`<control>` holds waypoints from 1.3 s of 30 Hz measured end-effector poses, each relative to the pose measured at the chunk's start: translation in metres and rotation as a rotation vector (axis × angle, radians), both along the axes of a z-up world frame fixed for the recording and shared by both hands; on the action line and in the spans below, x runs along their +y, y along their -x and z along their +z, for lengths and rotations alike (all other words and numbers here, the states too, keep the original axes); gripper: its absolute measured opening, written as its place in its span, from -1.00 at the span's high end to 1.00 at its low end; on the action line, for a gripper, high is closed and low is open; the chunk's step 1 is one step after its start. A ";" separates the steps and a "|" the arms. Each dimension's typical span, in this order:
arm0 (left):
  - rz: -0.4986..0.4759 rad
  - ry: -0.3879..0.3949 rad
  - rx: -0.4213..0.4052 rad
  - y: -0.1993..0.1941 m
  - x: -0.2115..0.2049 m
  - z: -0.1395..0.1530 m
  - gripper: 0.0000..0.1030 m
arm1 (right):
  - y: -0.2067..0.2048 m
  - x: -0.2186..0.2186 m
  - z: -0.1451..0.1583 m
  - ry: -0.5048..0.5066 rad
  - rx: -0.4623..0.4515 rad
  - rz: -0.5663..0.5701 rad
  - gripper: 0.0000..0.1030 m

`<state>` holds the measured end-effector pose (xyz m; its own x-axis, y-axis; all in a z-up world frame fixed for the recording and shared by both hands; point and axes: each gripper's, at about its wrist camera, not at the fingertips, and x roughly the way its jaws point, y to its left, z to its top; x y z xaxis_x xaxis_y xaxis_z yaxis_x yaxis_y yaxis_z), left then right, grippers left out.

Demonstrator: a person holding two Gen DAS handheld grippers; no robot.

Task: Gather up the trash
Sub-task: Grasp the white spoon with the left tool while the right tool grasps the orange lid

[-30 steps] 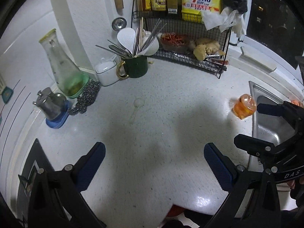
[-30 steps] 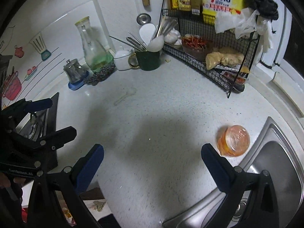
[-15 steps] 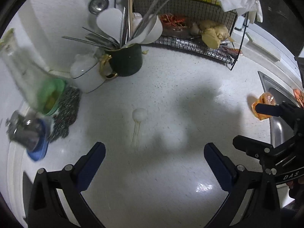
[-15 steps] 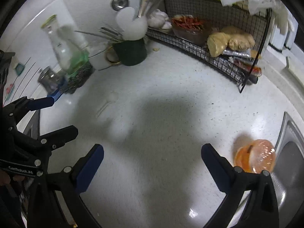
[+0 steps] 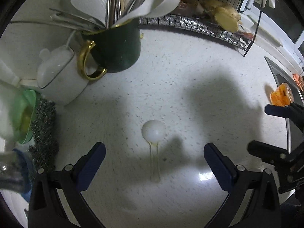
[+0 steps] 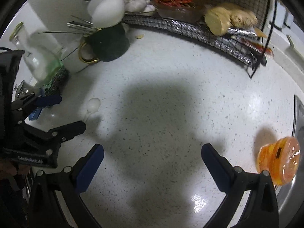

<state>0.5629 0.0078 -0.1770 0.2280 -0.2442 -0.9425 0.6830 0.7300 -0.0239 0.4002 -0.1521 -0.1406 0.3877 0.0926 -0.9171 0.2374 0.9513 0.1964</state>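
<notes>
Left claw (image 5: pixel 154 157) over the spoon (image 5: pixel 153 133)
We see both claws wide open, empty; spoon lies centred between left fingers, just ahead of the mug (image 5: pixel 115 51). Right claw (image 6: pixel 152 159) well apart.

Two bits of trash on the speckled white worktop (image 5: pixel 171 79) — a clear plastic spoon (image 5: pixel 153 138) lying flat, round bowl pointing toward the back, thin handle running toward the camera. Well off to the right, an orange plastic cup (image 6: pixel 279 163) tipped on its side, right by the sink edge (image 6: pixel 297 114).

No legible text anywhere.
</notes>
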 end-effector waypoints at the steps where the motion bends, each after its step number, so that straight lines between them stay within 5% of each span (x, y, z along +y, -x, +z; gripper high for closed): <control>1: -0.002 0.001 0.006 -0.003 0.000 -0.003 -0.88 | 0.001 -0.001 -0.002 -0.003 0.008 -0.006 -0.99; 12: -0.039 -0.012 0.019 -0.001 -0.007 -0.017 0.58 | 0.014 -0.014 -0.011 0.008 0.051 -0.029 -0.99; 17: -0.014 0.007 0.013 0.004 -0.009 -0.018 0.59 | 0.026 -0.024 0.000 0.032 0.035 -0.040 -0.99; 19: 0.005 0.018 0.022 0.006 -0.008 -0.018 0.83 | 0.034 -0.030 0.005 0.035 0.031 -0.056 -0.99; 39: -0.033 0.073 0.017 0.088 -0.067 0.040 0.84 | 0.116 -0.090 0.054 0.112 -0.014 -0.175 -0.99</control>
<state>0.4753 -0.0588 -0.1368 0.2030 -0.3196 -0.9256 0.7058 0.7030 -0.0879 0.2844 -0.2417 -0.0868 0.4015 -0.0793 -0.9124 0.3987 0.9120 0.0962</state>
